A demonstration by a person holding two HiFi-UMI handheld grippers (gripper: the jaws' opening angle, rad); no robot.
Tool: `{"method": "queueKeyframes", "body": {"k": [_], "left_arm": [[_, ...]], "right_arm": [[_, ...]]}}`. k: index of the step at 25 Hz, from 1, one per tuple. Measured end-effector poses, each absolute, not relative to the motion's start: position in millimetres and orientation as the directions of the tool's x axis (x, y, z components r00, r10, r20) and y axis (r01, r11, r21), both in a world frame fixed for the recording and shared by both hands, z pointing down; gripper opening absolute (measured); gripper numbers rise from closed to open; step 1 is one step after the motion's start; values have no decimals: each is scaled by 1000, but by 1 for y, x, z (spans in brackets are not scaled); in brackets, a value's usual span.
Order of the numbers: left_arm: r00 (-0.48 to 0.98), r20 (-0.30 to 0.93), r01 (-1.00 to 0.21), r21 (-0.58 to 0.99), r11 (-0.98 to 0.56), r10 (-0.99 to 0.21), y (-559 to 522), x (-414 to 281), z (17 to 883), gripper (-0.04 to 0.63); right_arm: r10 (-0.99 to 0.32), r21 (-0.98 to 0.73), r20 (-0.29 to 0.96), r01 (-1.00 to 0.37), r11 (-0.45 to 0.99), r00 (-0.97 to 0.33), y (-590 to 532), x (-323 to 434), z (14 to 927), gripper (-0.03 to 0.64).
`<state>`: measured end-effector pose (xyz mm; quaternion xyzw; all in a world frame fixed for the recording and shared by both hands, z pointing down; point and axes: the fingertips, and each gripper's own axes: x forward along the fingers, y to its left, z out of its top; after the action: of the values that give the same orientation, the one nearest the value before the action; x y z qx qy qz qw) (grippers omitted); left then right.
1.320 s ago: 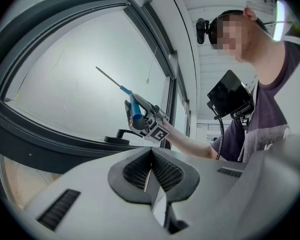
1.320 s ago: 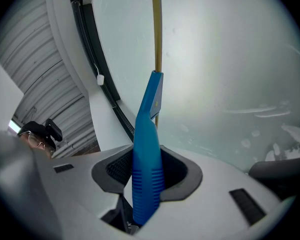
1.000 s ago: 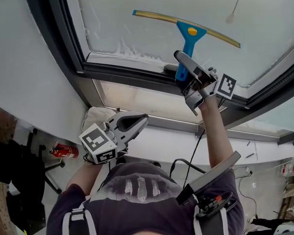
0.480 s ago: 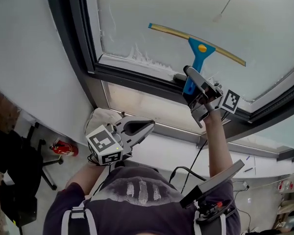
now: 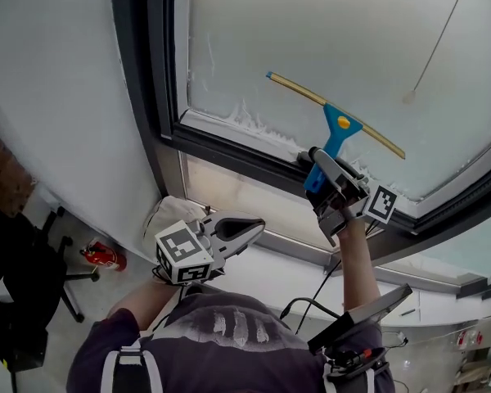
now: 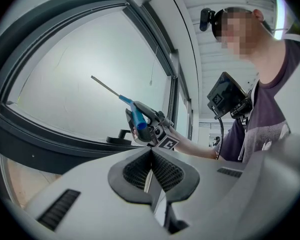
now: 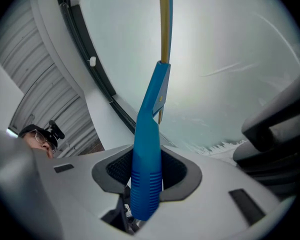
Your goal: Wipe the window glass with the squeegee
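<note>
Two grippers, one busy. Far left, a smooth white wall meets the thick dark window frame. The grey left gripper hangs low, clear of the window, with its ribbed pads pressed together on nothing. A ragged white foamy line hugs the bottom edge of the frosted glass pane. The blue plastic squeegee, with its thin yellow blade, sits tilted against the glass just above that edge, with loads of bare glass above. The right gripper is clamped on its ribbed handle.

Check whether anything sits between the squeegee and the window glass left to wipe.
Nothing visible does. The right gripper is shut on the squeegee, its blade at the glass. A thin cord hangs near the pane's right; in front or behind, cannot tell.
</note>
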<state>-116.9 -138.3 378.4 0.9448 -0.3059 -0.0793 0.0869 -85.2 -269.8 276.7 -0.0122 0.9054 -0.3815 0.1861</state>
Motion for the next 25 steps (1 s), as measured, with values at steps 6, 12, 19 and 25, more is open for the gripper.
{"method": "queueKeyframes", "body": {"k": [6, 12, 19, 25], "left_arm": [[792, -112, -573, 201, -794, -600, -134, -126, 375, 8], [780, -127, -587, 191, -786, -613, -128, -143, 371, 8], [770, -163, -598, 152, -787, -616, -131, -180, 358, 8], [760, -189, -599, 169, -783, -622, -123, -212, 358, 9]], "right_arm": [[-82, -605, -321, 137, 785, -943, -243, -105, 237, 130], [-11, -526, -308, 161, 835, -951, -228, -136, 202, 130], [48, -395, -303, 171, 903, -952, -236, -191, 137, 130], [58, -327, -286, 154, 932, -956, -253, -225, 73, 130]]}}
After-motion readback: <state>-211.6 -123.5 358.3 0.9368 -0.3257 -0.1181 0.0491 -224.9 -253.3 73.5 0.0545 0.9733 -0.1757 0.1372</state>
